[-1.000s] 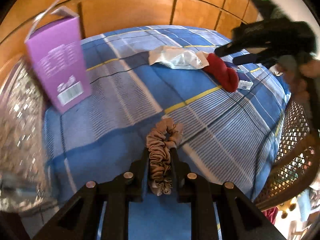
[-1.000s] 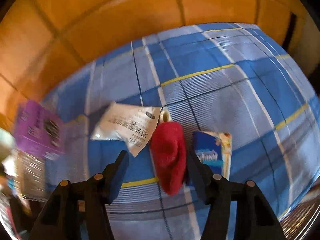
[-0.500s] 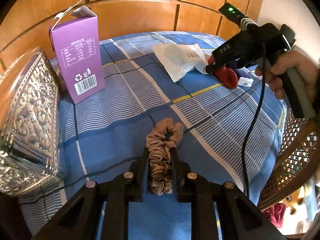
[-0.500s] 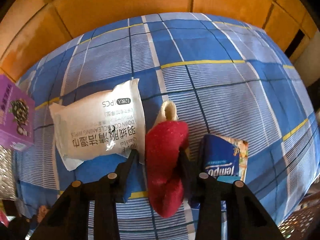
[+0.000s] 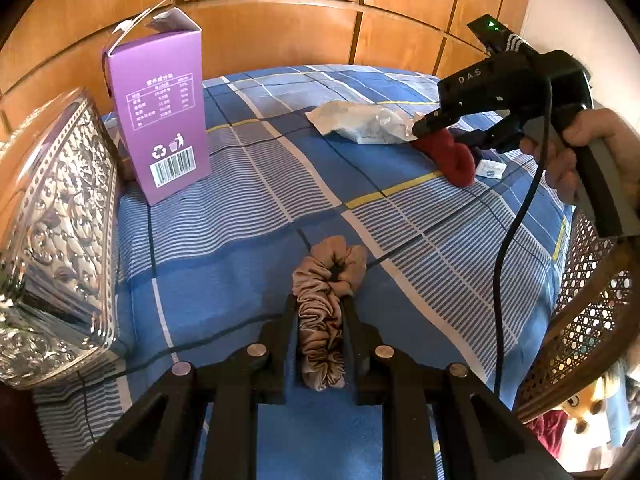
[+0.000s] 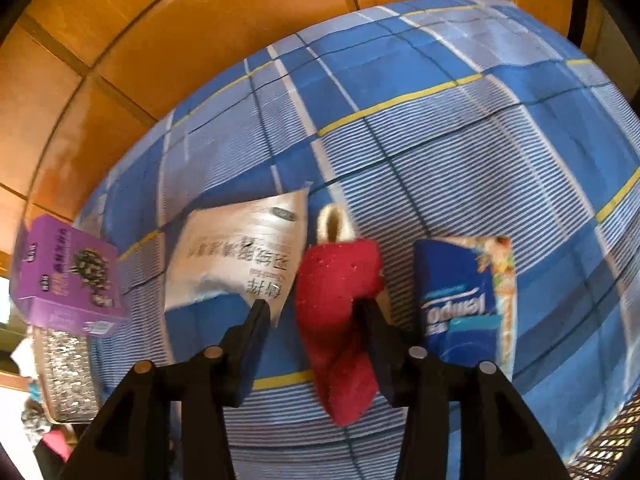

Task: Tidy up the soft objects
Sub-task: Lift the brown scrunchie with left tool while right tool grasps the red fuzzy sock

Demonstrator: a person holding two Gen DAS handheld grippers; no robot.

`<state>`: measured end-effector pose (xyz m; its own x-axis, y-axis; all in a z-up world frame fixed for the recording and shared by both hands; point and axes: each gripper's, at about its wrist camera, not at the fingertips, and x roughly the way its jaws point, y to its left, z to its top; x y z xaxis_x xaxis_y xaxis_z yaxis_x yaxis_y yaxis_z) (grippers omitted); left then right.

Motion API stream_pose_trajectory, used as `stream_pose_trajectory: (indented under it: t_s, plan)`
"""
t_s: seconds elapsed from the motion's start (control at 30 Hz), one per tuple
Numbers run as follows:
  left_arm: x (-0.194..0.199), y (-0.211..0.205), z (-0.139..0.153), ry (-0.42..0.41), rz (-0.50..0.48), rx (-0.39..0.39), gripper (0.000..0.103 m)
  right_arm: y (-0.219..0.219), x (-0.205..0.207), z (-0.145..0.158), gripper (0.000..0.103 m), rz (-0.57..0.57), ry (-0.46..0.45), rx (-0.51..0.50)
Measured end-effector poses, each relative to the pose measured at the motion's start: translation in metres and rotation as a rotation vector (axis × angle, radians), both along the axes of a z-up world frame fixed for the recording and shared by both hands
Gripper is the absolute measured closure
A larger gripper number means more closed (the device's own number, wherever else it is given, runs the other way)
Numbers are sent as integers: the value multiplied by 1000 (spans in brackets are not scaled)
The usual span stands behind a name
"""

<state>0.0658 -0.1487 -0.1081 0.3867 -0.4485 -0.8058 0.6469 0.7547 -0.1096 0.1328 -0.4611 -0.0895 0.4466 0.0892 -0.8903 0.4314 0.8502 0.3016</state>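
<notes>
My left gripper (image 5: 320, 320) pinches scrunchie (image 5: 326, 300) for carrying; right gripper (image 6: 316, 312) straddles red sock (image 6: 340, 320), jaws opening, no grip.

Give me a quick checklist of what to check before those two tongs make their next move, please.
1. Left tongs clamped on the beige scrunchie: ok.
2. Red sock sits between the right tongs: ok.
3. Right tongs gripping the sock: not ok; jaws are opening, a gap shows on one side.
4. White packet clear of the tongs: not ok, one tip overlaps its corner.
5. Blue tissue pack clear of the sock: cannot tell.
6. Silver box open to receive items: cannot tell.
</notes>
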Motion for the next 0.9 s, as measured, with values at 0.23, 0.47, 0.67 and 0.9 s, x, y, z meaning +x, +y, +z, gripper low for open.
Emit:
stream_pose_trajectory:
  t_s: [0.23, 0.47, 0.67, 0.9]
  plan:
    - [-1, 0, 0, 1, 0, 0, 84, 21, 7, -1, 37, 113, 13, -17]
    - [0, 0, 1, 13, 1, -2, 84, 33, 10, -5, 48, 147, 62, -130]
    - [8, -9, 8, 59, -4, 5, 86, 35, 10, -7, 84, 132, 114, -244]
    - [35, -52, 64, -7, -39, -49, 86, 29, 14, -10, 82, 110, 106, -191]
